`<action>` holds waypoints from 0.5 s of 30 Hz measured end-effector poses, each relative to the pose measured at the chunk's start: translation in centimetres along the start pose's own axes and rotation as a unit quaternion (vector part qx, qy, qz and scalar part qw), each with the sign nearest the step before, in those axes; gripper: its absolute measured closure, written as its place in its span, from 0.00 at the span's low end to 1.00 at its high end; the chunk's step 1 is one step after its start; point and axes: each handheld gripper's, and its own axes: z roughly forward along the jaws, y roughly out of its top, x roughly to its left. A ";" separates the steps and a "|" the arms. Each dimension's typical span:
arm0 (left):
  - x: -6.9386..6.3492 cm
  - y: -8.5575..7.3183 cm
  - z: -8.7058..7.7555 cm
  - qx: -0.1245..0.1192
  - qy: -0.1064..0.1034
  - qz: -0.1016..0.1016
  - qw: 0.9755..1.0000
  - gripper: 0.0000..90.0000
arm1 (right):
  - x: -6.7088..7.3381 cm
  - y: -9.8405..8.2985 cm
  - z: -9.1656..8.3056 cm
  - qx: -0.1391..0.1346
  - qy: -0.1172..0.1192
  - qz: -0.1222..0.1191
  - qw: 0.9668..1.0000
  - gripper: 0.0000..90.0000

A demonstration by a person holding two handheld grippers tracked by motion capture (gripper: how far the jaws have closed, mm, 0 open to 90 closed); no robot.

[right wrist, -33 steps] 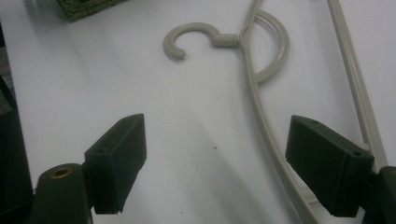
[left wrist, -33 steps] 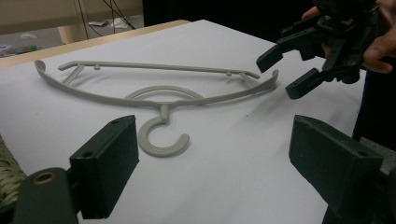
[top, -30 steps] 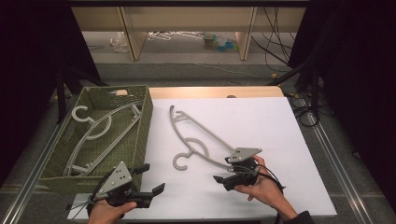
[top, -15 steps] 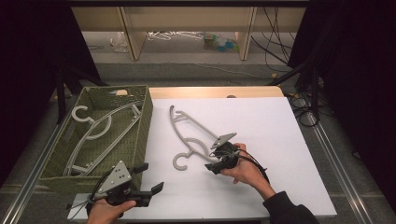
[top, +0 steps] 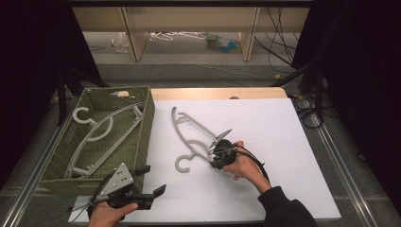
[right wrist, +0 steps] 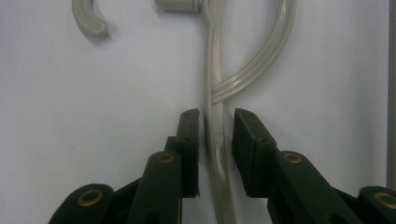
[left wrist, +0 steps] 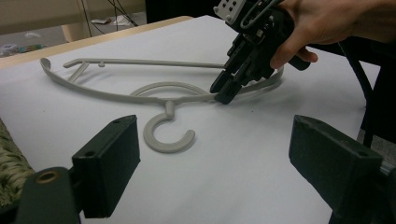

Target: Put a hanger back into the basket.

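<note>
The right gripper (top: 215, 152) sits low on the white table (top: 283, 142), tips on the grey hanger (top: 191, 135). Its jaws have just been closing. The hanger's thin arm runs between them, with a small gap on each side, so they do not squeeze it yet. The hanger's hook (right wrist: 91, 21) lies just ahead of the tips, a bit to the side. The left gripper (top: 151, 182) hovers near the table's front edge, jaws wide apart, holding nothing. Beside it stands a green basket (top: 146, 127) with another hanger (top: 94, 137) inside.
</note>
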 end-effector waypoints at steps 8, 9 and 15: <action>0.1 0.0 0.1 -0.004 -0.001 0.002 1.000 0.18 | 0.2 0.9 0.1 0.032 -0.005 -0.010 0.999 0.83; 0.1 0.0 0.1 -0.004 -0.001 0.002 1.000 0.18 | 0.2 1.0 0.1 0.035 -0.003 -0.007 0.999 0.83; 0.0 0.0 0.0 0.000 0.002 0.002 1.000 0.19 | 0.3 1.1 0.1 0.036 -0.002 -0.029 0.999 0.86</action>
